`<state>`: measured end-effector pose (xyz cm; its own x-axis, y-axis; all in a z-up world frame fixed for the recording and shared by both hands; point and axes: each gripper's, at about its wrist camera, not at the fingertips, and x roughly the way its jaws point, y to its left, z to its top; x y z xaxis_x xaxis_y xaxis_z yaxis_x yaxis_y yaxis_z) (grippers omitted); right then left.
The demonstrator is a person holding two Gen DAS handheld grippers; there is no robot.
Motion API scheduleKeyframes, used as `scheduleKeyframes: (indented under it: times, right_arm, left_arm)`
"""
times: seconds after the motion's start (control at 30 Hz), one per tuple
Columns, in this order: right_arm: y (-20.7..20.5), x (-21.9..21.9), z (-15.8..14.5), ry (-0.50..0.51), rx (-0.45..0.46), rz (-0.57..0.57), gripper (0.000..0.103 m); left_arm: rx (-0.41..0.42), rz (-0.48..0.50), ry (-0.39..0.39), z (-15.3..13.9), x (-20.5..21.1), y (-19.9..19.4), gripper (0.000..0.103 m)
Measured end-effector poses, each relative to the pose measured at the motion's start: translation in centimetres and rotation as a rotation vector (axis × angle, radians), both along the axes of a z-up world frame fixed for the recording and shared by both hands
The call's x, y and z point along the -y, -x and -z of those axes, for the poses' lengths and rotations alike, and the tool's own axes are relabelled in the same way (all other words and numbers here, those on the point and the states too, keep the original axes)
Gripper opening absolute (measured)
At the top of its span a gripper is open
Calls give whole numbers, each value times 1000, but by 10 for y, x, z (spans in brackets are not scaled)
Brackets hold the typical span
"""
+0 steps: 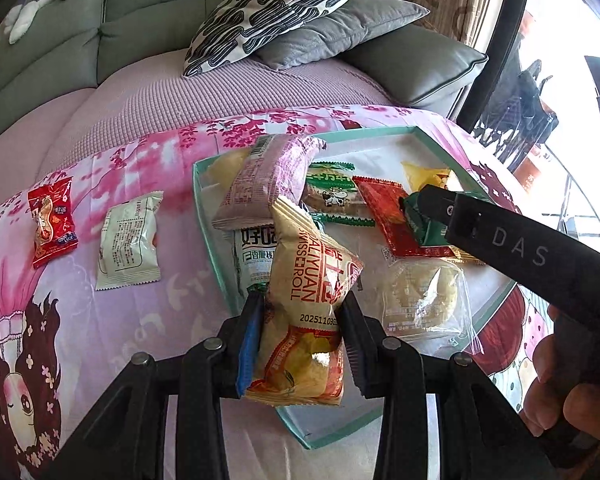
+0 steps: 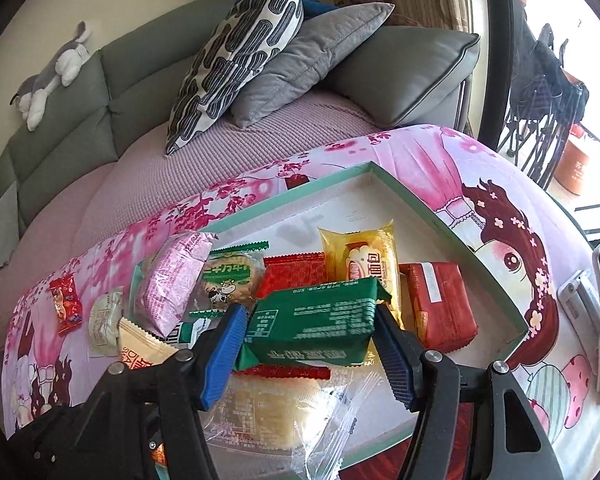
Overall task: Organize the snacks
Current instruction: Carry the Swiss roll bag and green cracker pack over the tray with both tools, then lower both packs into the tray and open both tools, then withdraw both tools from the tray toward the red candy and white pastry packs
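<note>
Left gripper (image 1: 302,328) is angled steeply downward and is clenched on a cream Swiss roll packet (image 1: 308,300), held above the near edge of the teal-rimmed tray (image 1: 204,216). Right gripper (image 2: 312,340) is likewise tilted down, its pads pressed on a green packet (image 2: 320,320) over the tray's middle; a hand (image 1: 556,372) is seen on its handle. Beyond the left jaws, a pink packet (image 1: 260,184) is propped on the tray's rim. Farther to the left, a white packet (image 1: 128,240) and a red packet (image 1: 52,220) lie on the pink cloth (image 1: 140,168).
</note>
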<state>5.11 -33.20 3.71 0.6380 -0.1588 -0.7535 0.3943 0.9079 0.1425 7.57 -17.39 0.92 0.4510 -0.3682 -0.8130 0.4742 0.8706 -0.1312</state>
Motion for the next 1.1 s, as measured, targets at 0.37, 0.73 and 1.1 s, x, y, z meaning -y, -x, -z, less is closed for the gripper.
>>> scheduleKeyframes:
  times: [0.37, 0.73, 1.1]
  right_arm:
    - [-1, -8, 0, 19, -28, -38, 77]
    - [-1, -21, -3, 42, -49, -79, 77]
    - [-1, -25, -4, 46, -54, -93, 77]
  left_arm:
    - [1, -2, -15, -3, -1, 2, 59]
    - [21, -83, 28, -18, -29, -3, 64]
    - [23, -166, 52, -22, -57, -11, 65]
